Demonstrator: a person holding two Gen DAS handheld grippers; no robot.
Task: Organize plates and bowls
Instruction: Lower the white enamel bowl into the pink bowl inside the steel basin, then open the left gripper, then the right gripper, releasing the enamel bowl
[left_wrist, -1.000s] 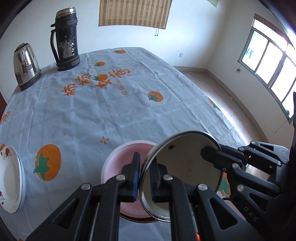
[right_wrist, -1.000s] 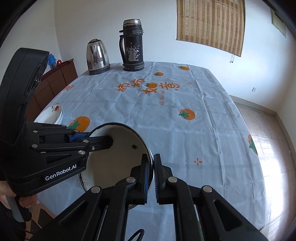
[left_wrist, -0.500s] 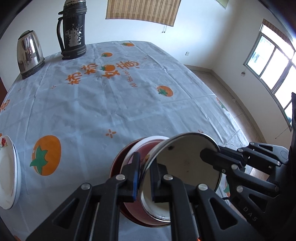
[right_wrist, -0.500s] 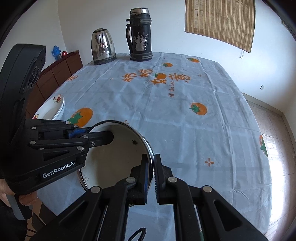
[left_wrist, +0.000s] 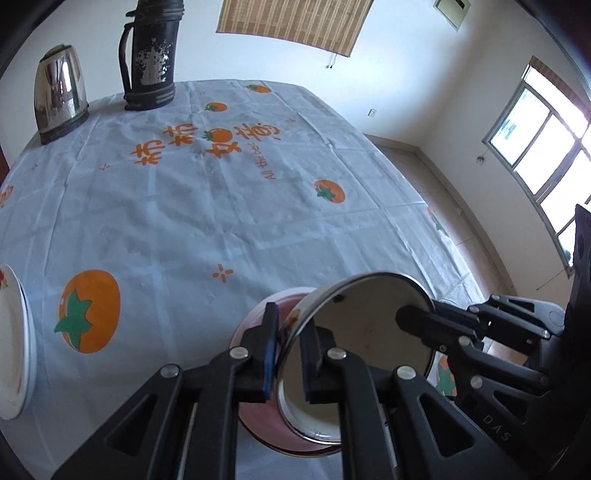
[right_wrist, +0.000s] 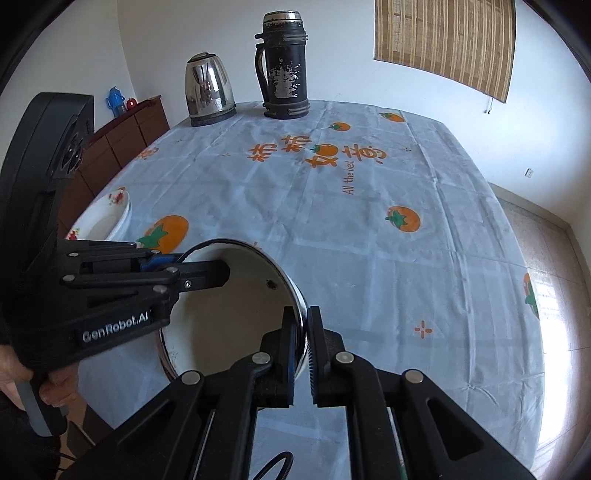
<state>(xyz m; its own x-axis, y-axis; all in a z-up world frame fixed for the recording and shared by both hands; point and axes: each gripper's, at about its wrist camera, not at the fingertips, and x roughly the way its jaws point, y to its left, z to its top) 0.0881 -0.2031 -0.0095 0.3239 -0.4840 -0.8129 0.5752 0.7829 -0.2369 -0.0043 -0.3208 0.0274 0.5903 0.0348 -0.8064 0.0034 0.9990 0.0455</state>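
Both claws pinch the enamel bowl (left_wrist: 354, 339) by its rim: my left gripper (left_wrist: 290, 354) one side, my right gripper (right_wrist: 301, 347) the other. It hangs tilted over the pink bowl (left_wrist: 258, 321). I'd level it, lower squarely, then release together.

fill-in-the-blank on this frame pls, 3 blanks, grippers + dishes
1. Both the left gripper and the right gripper are shut on the rim of the same ____ bowl.
2. Under that bowl sits a ____ bowl.
3. The steel kettle stands beside the black ____.

Missing words: enamel; pink; thermos
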